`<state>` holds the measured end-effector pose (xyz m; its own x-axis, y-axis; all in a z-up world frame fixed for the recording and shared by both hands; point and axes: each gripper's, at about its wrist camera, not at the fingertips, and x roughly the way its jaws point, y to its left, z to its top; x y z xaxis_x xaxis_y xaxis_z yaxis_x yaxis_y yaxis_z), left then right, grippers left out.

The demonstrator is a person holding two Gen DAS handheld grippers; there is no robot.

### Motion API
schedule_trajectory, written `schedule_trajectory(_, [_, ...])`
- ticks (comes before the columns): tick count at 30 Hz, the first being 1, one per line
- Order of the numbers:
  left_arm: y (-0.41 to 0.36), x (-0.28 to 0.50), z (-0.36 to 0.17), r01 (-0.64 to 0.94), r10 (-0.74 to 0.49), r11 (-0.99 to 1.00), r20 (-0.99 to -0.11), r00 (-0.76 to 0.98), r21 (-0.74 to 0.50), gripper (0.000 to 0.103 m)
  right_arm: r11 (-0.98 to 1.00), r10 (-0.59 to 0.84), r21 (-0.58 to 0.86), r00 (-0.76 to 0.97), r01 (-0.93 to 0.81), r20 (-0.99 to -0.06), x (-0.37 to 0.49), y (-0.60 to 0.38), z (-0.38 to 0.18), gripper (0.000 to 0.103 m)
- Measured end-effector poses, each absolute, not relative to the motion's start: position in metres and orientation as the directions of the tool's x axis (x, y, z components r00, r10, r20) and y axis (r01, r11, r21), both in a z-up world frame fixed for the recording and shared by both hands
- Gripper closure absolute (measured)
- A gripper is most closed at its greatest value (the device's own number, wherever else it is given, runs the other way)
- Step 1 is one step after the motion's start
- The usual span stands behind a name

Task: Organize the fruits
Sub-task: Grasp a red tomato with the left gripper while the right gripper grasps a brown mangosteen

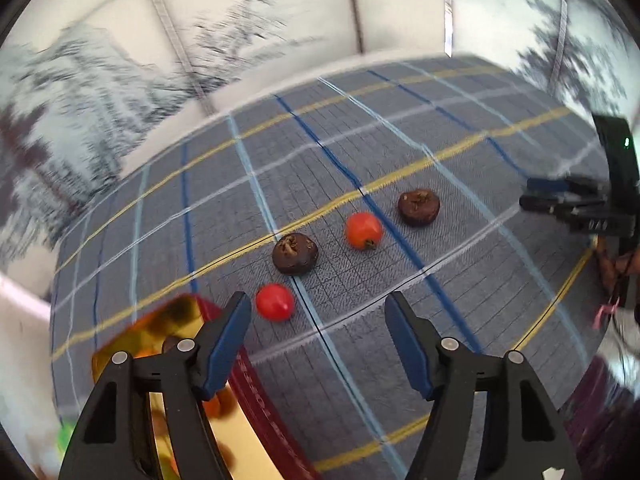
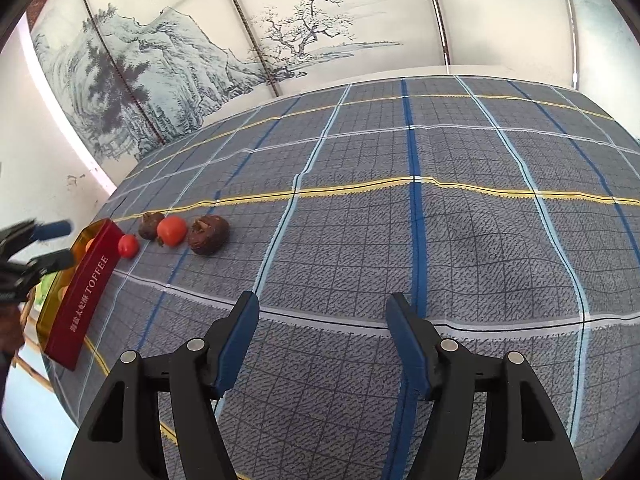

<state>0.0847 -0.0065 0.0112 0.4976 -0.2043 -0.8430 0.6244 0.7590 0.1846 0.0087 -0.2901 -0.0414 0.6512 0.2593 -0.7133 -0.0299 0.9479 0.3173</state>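
Four fruits (image 1: 295, 253) left on cloth (image 2: 440, 240), some already in toffee box (image 2: 90, 292); left gripper (image 1: 318, 312) & right gripper (image 2: 322, 312) both part-open, empty

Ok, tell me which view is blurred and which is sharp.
Left wrist view: motion blur smears the painted wall and the gold tin; the small red fruit is soft. Right wrist view: sharp, the TOFFEE lettering on the red tin readable, fisheye bending the cloth's stripes.
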Motion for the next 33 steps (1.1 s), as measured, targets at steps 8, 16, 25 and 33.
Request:
schedule_trajectory(8, [-0.002, 0.124, -0.018, 0.669, -0.160, 0.720, -0.892, 0.423, 0.188, 0.037, 0.939, 0.286, 0.343, 0.648, -0.041, -0.706, 0.009, -0.292, -0.043, 0.035])
schedule_trajectory(16, [0.007, 0.144, -0.042, 0.673, -0.150, 0.726, -0.922, 0.356, 0.142, 0.040, 0.940, 0.291, 0.338, 0.643, -0.054, -0.708, 0.011, -0.288, -0.043, 0.030])
schedule_trajectory(25, [0.009, 0.136, -0.044, 0.572, -0.160, 0.817, -0.926, 0.343, 0.071, 0.075, 0.946, 0.283, 0.320, 0.640, -0.060, -0.715, 0.013, -0.284, -0.043, 0.027])
schedule_trajectory(33, [-0.001, 0.055, -0.009, 0.410, -0.277, 0.907, -0.867, 0.413, -0.095, 0.075, 0.945, 0.314, 0.295, 0.631, -0.140, -0.710, 0.018, -0.270, -0.038, 0.027])
